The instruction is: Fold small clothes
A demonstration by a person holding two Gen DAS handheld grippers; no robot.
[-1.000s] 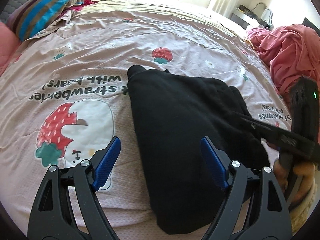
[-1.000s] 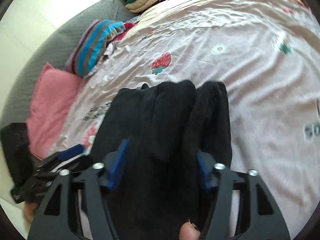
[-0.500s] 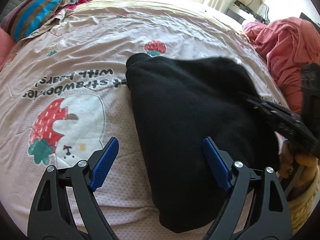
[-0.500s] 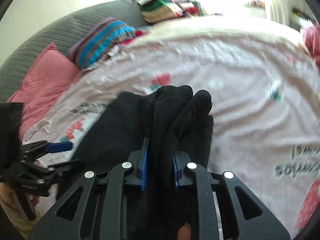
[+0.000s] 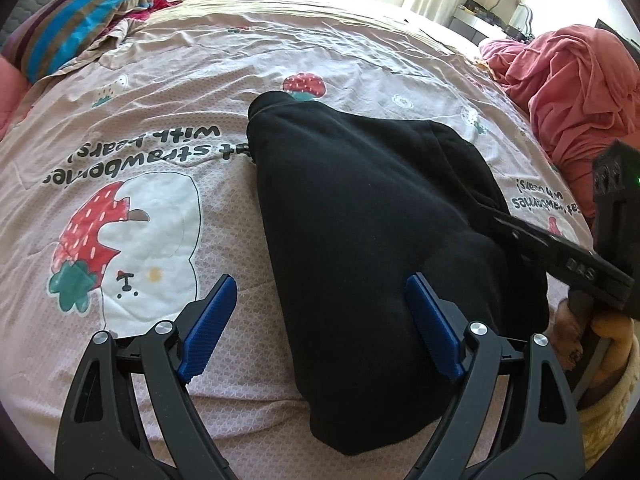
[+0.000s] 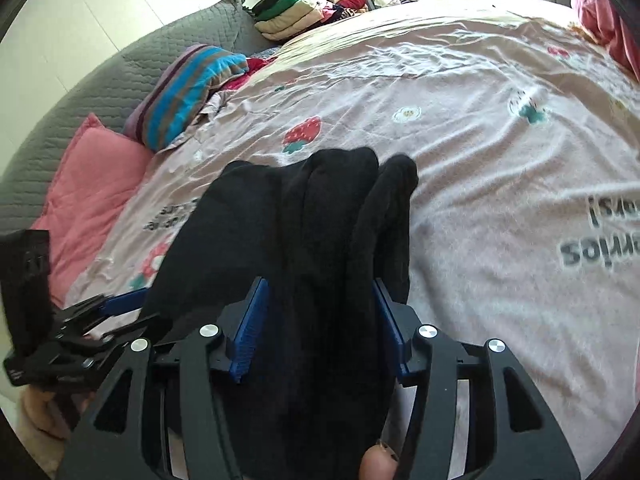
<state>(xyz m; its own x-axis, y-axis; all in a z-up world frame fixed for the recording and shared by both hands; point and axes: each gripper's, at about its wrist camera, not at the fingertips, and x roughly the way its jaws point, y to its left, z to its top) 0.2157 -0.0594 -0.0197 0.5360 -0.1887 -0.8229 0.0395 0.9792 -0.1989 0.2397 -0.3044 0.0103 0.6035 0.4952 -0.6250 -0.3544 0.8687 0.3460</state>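
A black garment (image 5: 372, 220) lies folded on the pink strawberry bedsheet (image 5: 152, 120). My left gripper (image 5: 320, 320) is open and empty, its blue fingers either side of the garment's near left part. My right gripper (image 6: 320, 320) is open, with bunched folds of the black garment (image 6: 320, 232) lying between its blue pads (image 6: 250, 328). In the left wrist view the right gripper (image 5: 496, 216) reaches into the garment's right edge.
A red clothes heap (image 5: 572, 92) lies at the bed's right side. A striped pillow (image 6: 188, 92), a pink cushion (image 6: 88, 184) and a grey quilted headboard (image 6: 100, 80) sit on the left. A stack of folded clothes (image 6: 304, 12) is at the far end.
My right gripper closed on the garment's bunched edge half a second ago and has now opened again. The left gripper stayed open, shifting slightly.
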